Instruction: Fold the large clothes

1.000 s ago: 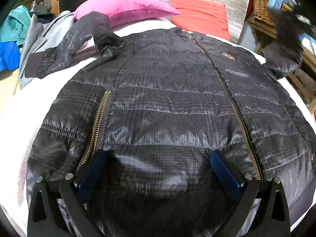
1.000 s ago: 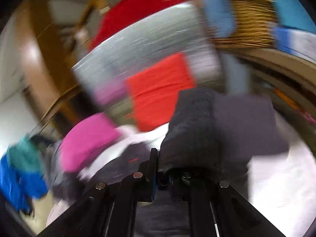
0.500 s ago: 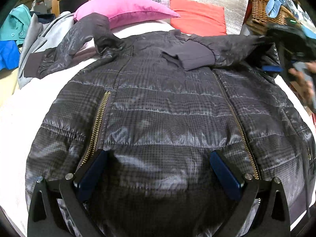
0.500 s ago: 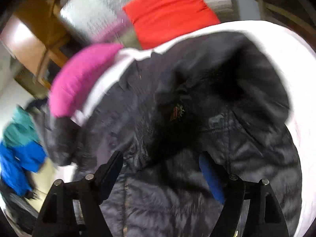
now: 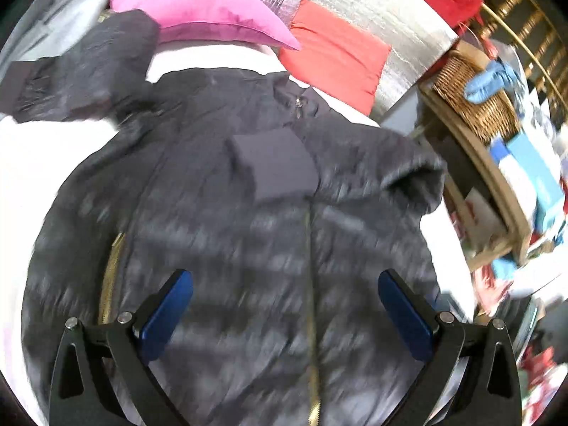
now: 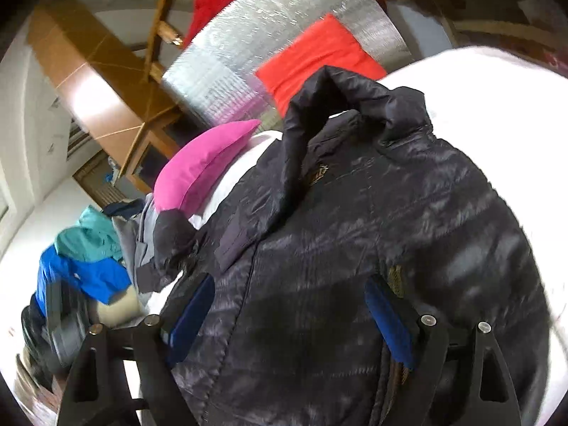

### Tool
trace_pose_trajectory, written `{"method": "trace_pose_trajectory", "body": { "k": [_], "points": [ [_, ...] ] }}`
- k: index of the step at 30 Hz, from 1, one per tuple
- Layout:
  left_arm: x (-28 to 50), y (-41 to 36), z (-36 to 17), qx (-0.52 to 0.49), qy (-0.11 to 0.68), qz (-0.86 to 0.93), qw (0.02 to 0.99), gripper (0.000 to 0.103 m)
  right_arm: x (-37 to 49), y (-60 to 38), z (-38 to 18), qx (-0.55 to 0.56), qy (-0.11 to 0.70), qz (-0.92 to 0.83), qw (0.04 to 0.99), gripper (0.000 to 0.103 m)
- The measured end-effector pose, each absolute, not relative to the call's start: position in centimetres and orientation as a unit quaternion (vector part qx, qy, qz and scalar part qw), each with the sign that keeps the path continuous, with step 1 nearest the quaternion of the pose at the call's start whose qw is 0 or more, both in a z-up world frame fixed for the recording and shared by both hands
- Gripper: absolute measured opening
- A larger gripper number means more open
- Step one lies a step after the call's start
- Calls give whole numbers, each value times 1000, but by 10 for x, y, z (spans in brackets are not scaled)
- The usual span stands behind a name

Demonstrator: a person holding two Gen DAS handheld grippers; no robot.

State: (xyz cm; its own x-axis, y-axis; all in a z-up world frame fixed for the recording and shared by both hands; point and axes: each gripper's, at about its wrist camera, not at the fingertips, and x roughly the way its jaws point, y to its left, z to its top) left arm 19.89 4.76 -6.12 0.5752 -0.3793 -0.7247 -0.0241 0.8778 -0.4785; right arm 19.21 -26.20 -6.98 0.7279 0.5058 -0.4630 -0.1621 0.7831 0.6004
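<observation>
A dark quilted puffer jacket [image 5: 230, 220] lies front-up on a white bed [image 5: 64, 149], zipped, with a brass zip down the middle. Its right sleeve is folded across the chest, the plain cuff [image 5: 273, 167] near the collar. The left sleeve [image 5: 81, 74] lies out to the upper left. My left gripper [image 5: 284, 305] is open and empty above the jacket's lower part. In the right wrist view the jacket [image 6: 408, 234] fills the middle, with the folded sleeve [image 6: 319, 106] bunched up. My right gripper [image 6: 287, 312] is open and empty above it.
A pink pillow [image 5: 198, 10] and a red pillow [image 5: 337, 60] lie at the head of the bed against a silver panel [image 5: 355, 3]. A wooden shelf with a wicker basket [image 5: 475, 96] stands right. Blue and teal clothes [image 6: 85, 259] are piled left.
My right gripper let go of the right sleeve, which now lies across the chest, and drew back. My left gripper has lifted and swung right; its view is blurred.
</observation>
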Motion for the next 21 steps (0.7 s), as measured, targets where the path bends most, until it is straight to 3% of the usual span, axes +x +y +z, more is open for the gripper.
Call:
{"method": "trace_pose_trajectory", "body": {
  "k": [6, 11, 13, 14, 15, 21],
  "points": [
    [296, 48, -88, -326, 499, -72, 800, 103, 189, -264, -68, 286, 295, 214, 886, 89],
    [334, 46, -116, -345, 526, -24, 777, 98, 197, -271, -71, 310, 301, 221, 874, 89],
    [338, 45, -118, -336, 532, -14, 777, 56, 200, -270, -73, 314, 308, 221, 870, 89],
    [340, 43, -118, -315, 544, -1, 778, 20, 202, -270, -75, 317, 312, 222, 868, 89],
    [344, 41, -117, -296, 552, 6, 780, 14, 202, -270, -75, 318, 313, 222, 867, 89],
    [343, 49, -41, -181, 456, 60, 869, 11, 199, -272, -72, 311, 304, 215, 874, 89]
  ]
}}
